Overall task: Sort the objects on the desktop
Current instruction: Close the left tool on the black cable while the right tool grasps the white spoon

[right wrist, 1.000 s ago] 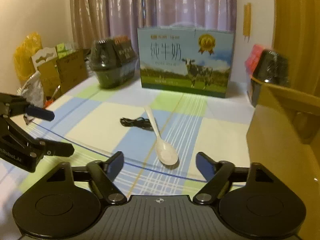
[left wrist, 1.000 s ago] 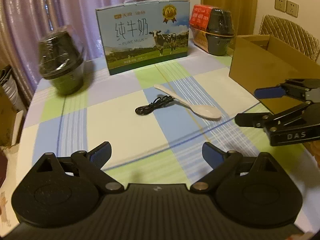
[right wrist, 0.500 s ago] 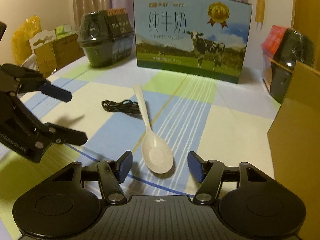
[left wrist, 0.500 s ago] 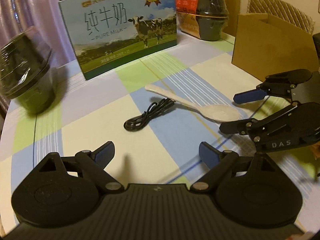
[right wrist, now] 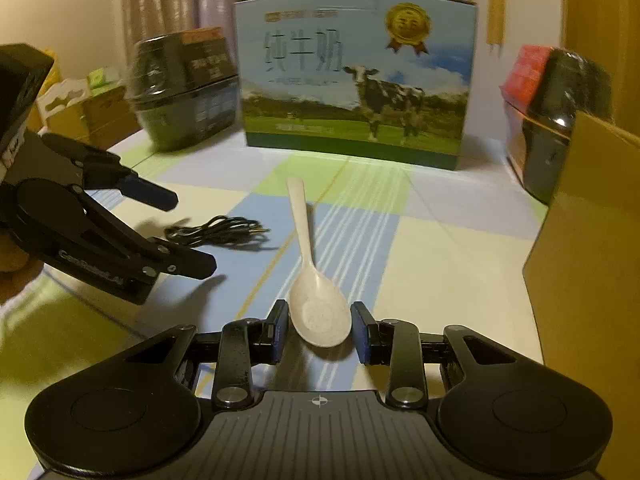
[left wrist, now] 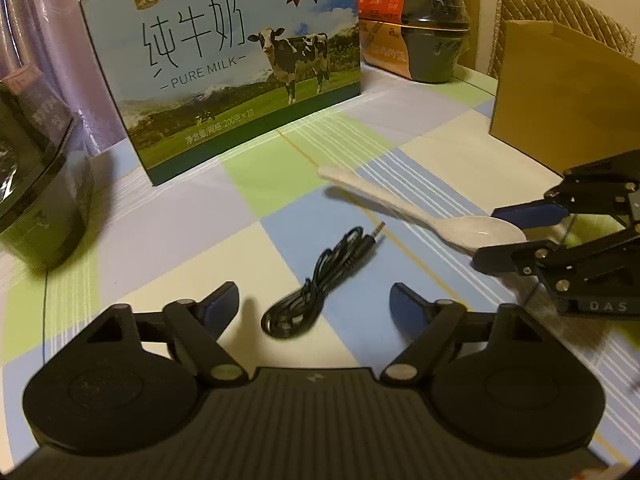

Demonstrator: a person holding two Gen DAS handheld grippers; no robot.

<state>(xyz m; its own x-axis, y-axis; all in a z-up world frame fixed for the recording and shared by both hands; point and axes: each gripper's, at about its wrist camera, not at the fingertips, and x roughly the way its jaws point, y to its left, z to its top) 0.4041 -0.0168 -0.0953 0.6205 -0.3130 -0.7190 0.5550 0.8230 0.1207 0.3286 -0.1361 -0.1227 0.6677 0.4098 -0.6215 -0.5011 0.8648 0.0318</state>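
- Spoon (right wrist: 316, 280) lies flat on counter (right wrist: 440, 264), bowl twd you, handle pointing at milk box (right wrist: 354, 80).
- Your right hand-held gripper (right wrist: 319, 332) is narrowed around the bowl, pads either side; can't tell if touching yet.
- Looks light, stiff, smooth plastic w/ rounded bowl, so likely to slip out; better to pinch at the neck or handle.
- Cable (left wrist: 320, 280) is limp, coiled, just left of spoon. Your left hand-held gripper (left wrist: 314, 300) is spread wide over it; take the bundle's middle.
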